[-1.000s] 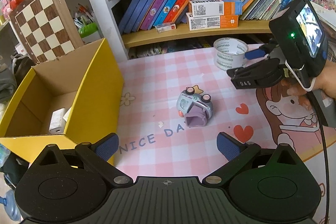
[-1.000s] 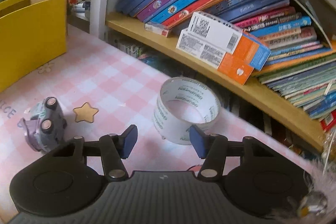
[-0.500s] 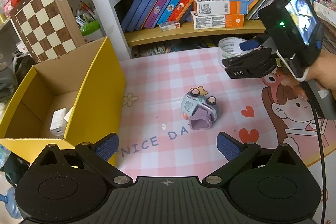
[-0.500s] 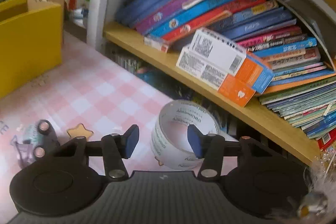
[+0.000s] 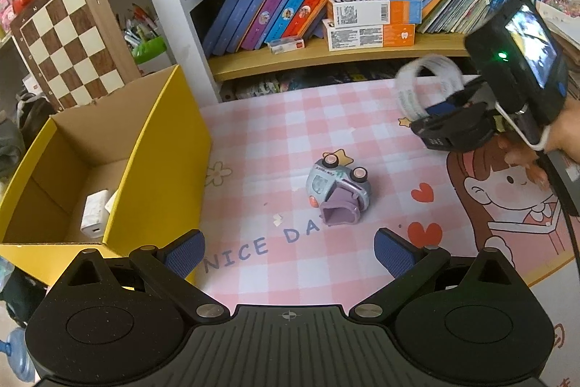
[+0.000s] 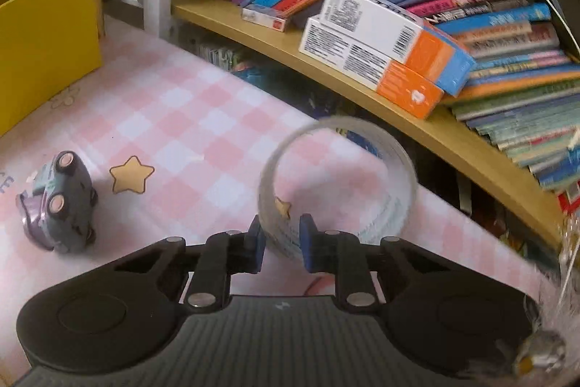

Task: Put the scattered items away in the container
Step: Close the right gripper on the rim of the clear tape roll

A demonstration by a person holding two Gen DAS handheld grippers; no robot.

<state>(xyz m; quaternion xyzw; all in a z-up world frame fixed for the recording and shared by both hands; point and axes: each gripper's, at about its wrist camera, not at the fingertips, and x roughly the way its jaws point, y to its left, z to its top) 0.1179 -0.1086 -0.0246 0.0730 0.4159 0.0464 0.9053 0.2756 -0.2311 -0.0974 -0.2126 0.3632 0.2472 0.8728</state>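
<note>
My right gripper (image 6: 281, 243) is shut on the near wall of a clear tape roll (image 6: 377, 216) and holds it tilted above the pink checked mat; the roll also shows in the left wrist view (image 5: 407, 97), blurred. My left gripper (image 5: 288, 254) is open and empty, low over the mat's front. A small grey-purple toy car (image 5: 337, 193) lies on its side on the mat between the grippers; it also shows in the right wrist view (image 6: 59, 202). The yellow cardboard box (image 5: 159, 169) stands at the left with a white charger (image 5: 94, 214) inside.
A wooden shelf (image 5: 326, 55) with leaning books and two orange-and-white boxes (image 5: 373, 20) runs along the back of the mat. A chessboard (image 5: 69, 35) stands behind the yellow box. The mat's front edge lies at the lower right.
My right gripper has closed on the tape roll's wall and lifted it off the mat, tilting it. The left gripper has stayed nearly still and open.
</note>
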